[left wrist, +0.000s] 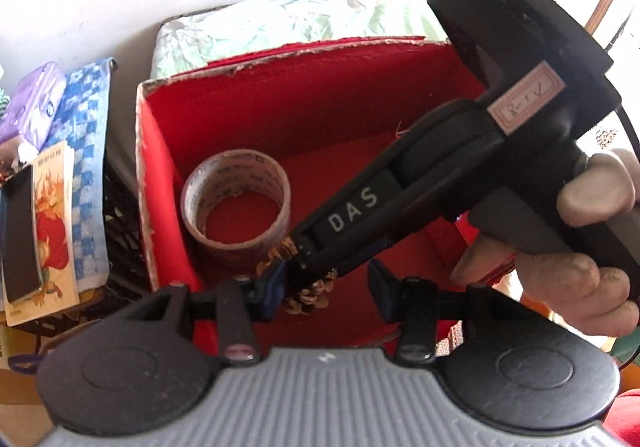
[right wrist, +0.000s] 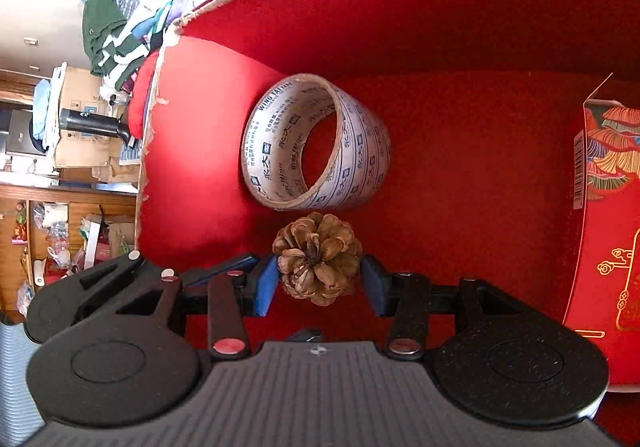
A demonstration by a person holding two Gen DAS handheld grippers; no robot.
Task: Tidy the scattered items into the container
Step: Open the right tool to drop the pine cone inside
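You are working in a lived-in home, in a room used for storage. Through the right wrist camera you can see a heap of folded clothes, cardboard boxes stacked by the wall, and wooden shelves crammed with bags and small household odds and ends. The left wrist camera shows a checked towel draped over a black crate, with a picture card lying on it.

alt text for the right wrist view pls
The right gripper holds a brown pine cone between its blue pads, low inside a red-lined box. A roll of printed tape lies just beyond the cone, and a red patterned carton stands at the right.
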